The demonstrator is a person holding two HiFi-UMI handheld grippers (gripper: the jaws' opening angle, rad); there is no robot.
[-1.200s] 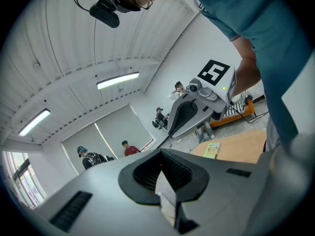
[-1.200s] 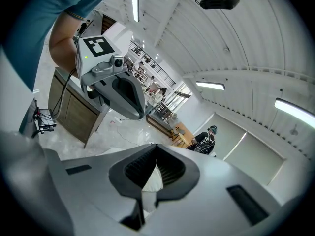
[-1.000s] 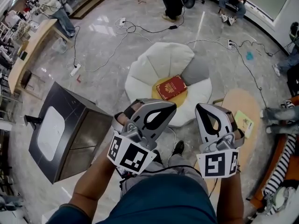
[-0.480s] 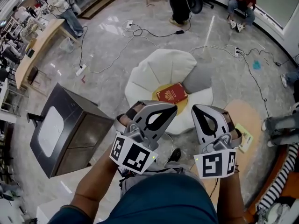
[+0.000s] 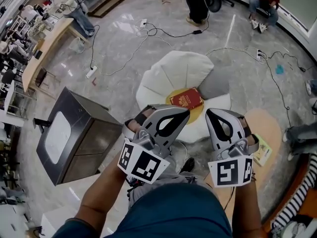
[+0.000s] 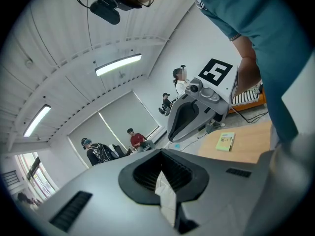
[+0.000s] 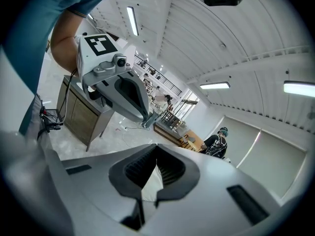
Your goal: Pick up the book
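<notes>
The pick-up has not begun. The dark red hardcover book (image 5: 186, 98) lies flat and untouched on the yellow round centre (image 5: 174, 92) of a white petal-shaped floor cushion (image 5: 173, 68), ahead of the person. The whole job is left: closing in, spreading the jaws, gripping and lifting.

The left gripper (image 5: 184, 113) and the right gripper (image 5: 212, 114) are held side by side over the near edge of the cushion. Both point away from the person and slightly down, and the book sits just beyond their tips and between them. Both gripper views show the jaws pressed together with nothing in them. From this steep view the tips seem well above the cushion, though that is hard to judge. The forearms reach forward with the wrists straight.
</notes>
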